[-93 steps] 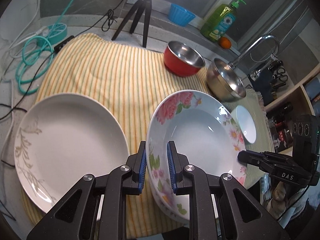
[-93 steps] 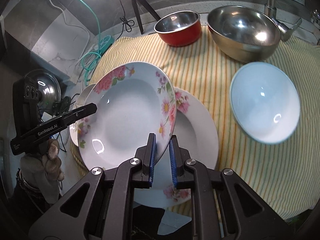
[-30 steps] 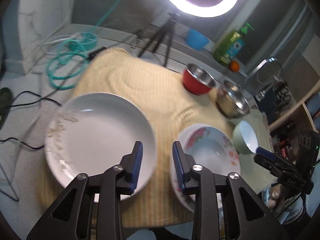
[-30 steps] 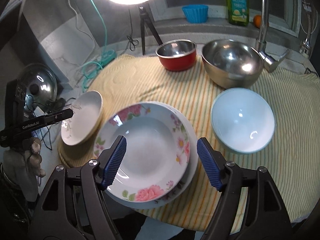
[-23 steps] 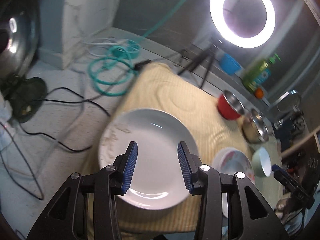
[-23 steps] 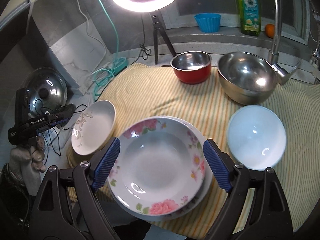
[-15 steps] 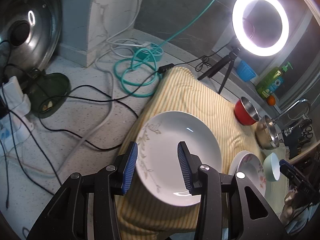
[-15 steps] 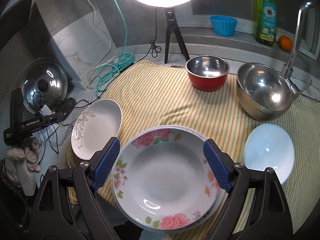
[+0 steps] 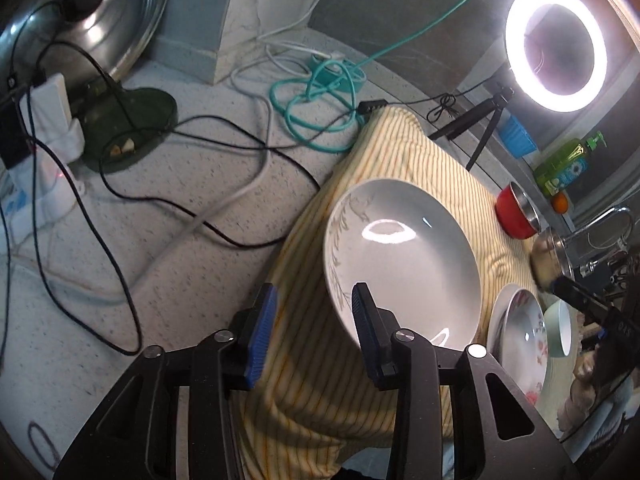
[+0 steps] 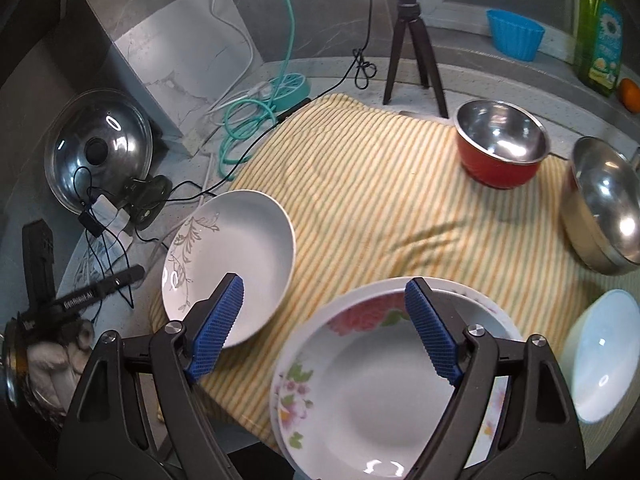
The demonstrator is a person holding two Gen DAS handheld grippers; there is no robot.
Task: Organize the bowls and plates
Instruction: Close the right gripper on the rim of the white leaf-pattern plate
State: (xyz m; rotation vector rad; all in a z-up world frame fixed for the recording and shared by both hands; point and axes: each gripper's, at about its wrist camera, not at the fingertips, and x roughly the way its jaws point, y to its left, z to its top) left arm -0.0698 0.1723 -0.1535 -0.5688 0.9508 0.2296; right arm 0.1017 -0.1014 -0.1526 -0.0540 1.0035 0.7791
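A white plate with a grey leaf pattern (image 9: 404,256) lies at the left edge of the striped cloth (image 9: 400,148); it also shows in the right wrist view (image 10: 232,264). My left gripper (image 9: 314,328) is open and empty, just left of and above that plate's near rim. Two floral plates (image 10: 384,384) are stacked on the cloth (image 10: 372,184). My right gripper (image 10: 324,316) is open wide and empty above the stack. The stack shows small in the left wrist view (image 9: 520,332).
A red bowl (image 10: 500,148), a large steel bowl (image 10: 604,212) and a pale blue bowl (image 10: 600,356) stand right. A tripod (image 10: 412,36), teal cable (image 10: 248,116), a pot lid (image 10: 96,148) and loose wires (image 9: 160,168) are left and behind. Soap bottle (image 10: 600,28) at the back.
Both grippers let go of the floral plate, now stacked on the other. The left gripper opened and swung left to the leaf plate's rim. The right gripper opened wide and drew back.
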